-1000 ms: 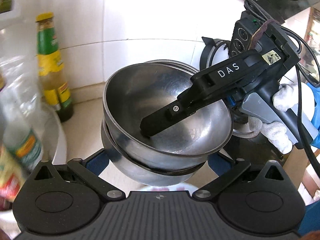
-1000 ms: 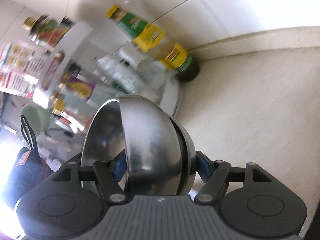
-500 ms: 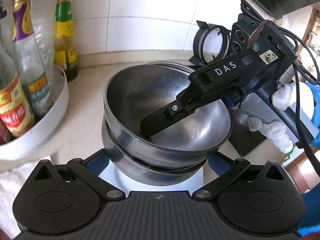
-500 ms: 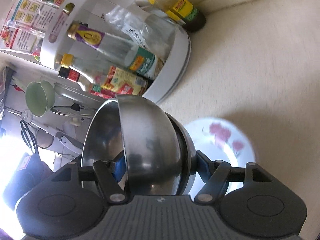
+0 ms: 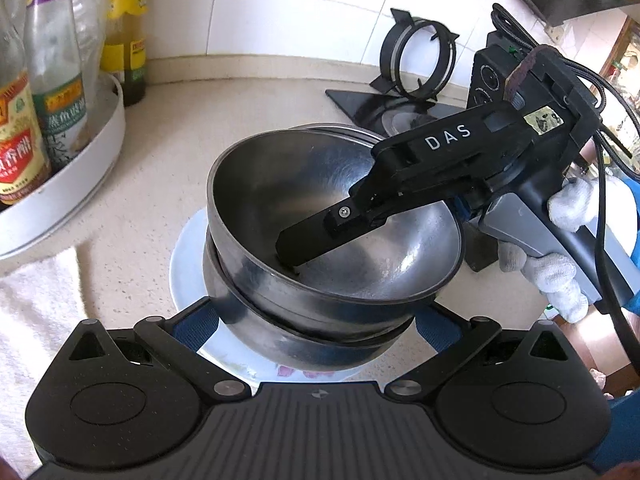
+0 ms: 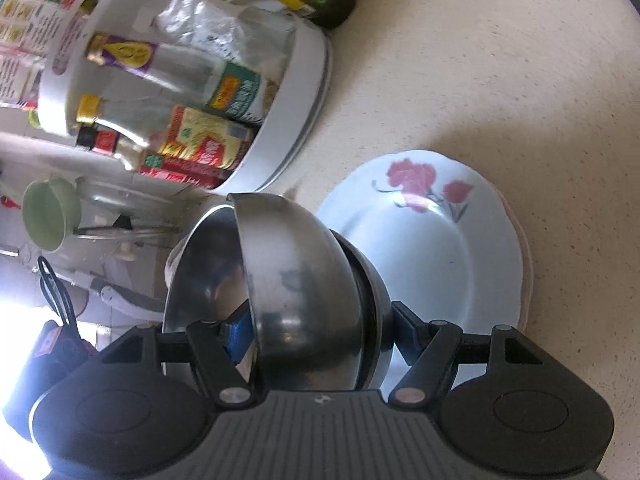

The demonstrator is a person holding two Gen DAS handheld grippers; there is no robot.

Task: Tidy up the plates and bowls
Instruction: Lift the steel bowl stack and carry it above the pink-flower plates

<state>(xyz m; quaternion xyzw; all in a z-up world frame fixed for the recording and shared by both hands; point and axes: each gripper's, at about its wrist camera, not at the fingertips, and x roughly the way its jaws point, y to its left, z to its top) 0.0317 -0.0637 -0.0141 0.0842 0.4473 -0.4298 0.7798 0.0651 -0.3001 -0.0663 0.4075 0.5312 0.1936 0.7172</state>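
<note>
Left wrist view shows the left tongs (image 5: 316, 336) pinching two stacked metal bowls (image 5: 304, 204). Right tongs (image 6: 316, 332) pinch them too, above a flowered plate (image 6: 432, 240) on the surface (image 6: 500, 80)

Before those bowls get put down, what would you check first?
1. Grip on the steel bowls: ok. The left tool presses both sides; the right tool has one finger inside and one underneath.
2. Bowls nested squarely: not ok. The upper one sits tilted in the lower.
3. Space on the flowered plate: ok, nothing lies on it.
4. Bowls above the plate: ok in the left view.
5. Bowls touching the plate: cannot tell.
6. Gap to the white bottle tray: ok, it stands off to the side.
</note>
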